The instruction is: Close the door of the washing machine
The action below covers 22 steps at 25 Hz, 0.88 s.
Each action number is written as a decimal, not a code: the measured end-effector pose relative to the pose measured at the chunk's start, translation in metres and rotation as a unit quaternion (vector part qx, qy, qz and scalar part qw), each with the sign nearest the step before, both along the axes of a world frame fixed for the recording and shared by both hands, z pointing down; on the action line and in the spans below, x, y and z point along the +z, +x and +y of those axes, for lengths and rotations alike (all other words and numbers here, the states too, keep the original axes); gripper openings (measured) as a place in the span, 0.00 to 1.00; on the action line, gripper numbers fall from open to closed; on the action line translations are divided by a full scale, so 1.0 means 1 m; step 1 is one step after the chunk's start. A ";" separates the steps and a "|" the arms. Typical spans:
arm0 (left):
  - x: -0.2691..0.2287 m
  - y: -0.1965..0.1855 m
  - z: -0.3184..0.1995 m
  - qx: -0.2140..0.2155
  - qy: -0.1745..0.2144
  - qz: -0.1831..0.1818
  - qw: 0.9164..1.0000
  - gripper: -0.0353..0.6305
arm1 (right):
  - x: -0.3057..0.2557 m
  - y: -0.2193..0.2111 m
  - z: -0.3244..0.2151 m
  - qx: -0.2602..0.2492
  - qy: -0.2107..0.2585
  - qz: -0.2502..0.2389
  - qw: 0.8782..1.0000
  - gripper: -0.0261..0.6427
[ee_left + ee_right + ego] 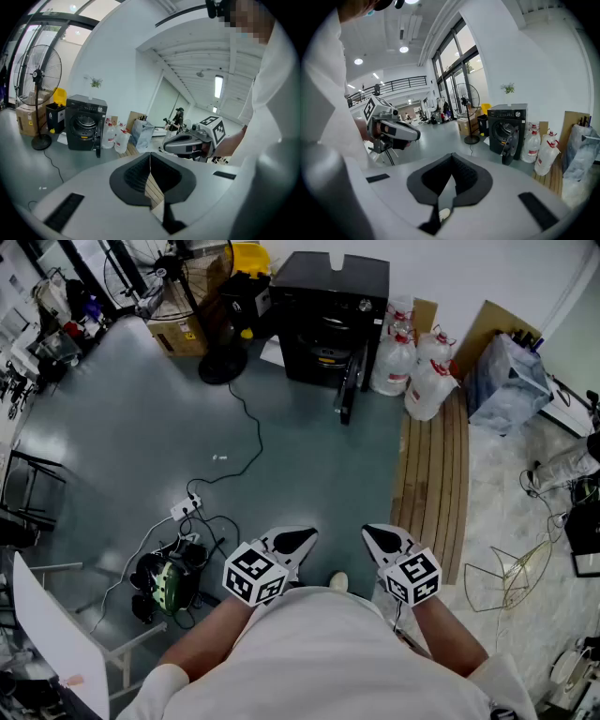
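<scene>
At the far side of the floor (141, 427), the black washing machine (330, 306) is seen with its door (351, 385) swung open beside water jugs (412, 371), while the left hand-held gripper (298, 542) and right hand-held gripper (382, 540) are held well back from it, both pressed together on nothing.

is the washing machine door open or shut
Open: the door stands swung out from the washing machine, leaving the drum exposed.
</scene>
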<state>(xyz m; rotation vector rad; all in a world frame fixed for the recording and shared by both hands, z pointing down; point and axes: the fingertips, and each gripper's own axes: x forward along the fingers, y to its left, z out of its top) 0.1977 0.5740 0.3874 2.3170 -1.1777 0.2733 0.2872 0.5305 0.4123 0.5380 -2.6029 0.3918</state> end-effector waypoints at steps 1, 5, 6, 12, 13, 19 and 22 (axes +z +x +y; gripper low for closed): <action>-0.003 -0.010 -0.002 0.001 0.005 -0.003 1.000 0.08 | -0.001 -0.010 -0.003 0.001 0.000 -0.001 1.000 0.05; -0.003 -0.049 -0.003 -0.002 0.014 -0.010 1.000 0.08 | -0.004 -0.047 -0.005 0.003 0.004 -0.003 1.000 0.05; -0.001 -0.058 -0.002 -0.004 0.014 -0.008 1.000 0.08 | -0.005 -0.054 -0.004 0.002 0.007 -0.001 1.000 0.05; 0.007 -0.095 -0.007 0.003 0.017 -0.002 1.000 0.08 | 0.000 -0.088 -0.005 0.021 0.006 0.014 1.000 0.05; 0.010 -0.100 -0.009 0.005 0.018 -0.002 1.000 0.08 | 0.001 -0.092 -0.006 0.026 0.006 0.014 1.000 0.05; 0.023 -0.118 -0.031 0.029 0.018 -0.012 0.999 0.08 | 0.005 -0.106 -0.016 0.067 0.001 0.014 0.998 0.06; 0.026 -0.118 -0.053 0.029 0.019 -0.010 0.999 0.08 | 0.007 -0.103 -0.028 0.075 -0.006 0.018 0.997 0.12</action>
